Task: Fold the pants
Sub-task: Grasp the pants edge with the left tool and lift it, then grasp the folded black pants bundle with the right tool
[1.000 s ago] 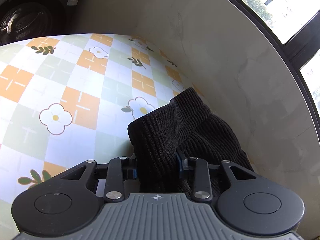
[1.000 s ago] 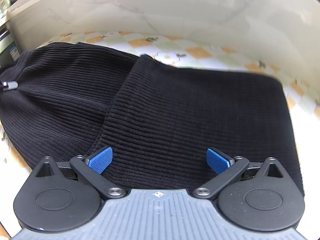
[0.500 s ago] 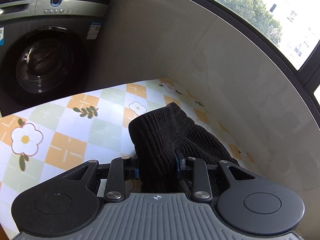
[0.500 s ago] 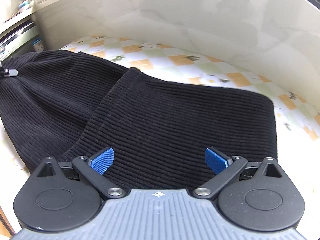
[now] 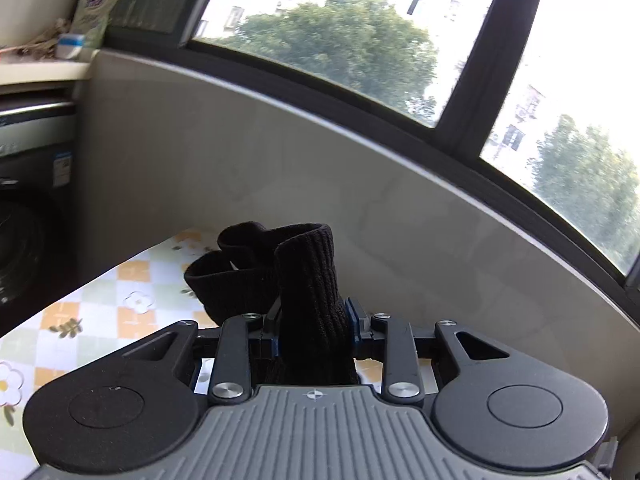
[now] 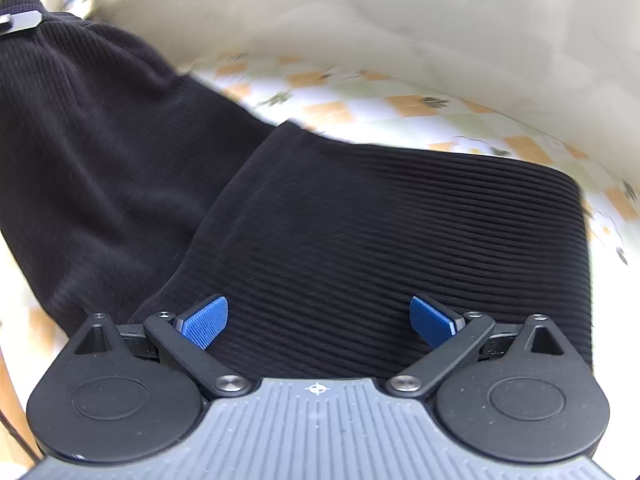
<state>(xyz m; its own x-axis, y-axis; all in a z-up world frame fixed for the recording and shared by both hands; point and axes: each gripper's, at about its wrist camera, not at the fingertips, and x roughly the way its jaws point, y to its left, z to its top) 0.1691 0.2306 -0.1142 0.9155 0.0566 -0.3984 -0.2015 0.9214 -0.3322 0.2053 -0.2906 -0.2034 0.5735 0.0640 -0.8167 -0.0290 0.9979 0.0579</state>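
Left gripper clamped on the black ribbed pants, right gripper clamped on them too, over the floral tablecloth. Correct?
Not quite. The right gripper is open: the right wrist view shows its blue pads spread wide above the black ribbed pants. The left gripper is clamped on them, over the floral tablecloth.

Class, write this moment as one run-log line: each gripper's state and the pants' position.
left gripper: shut on pants, end raised | right gripper: open above pants | pants: partly on table
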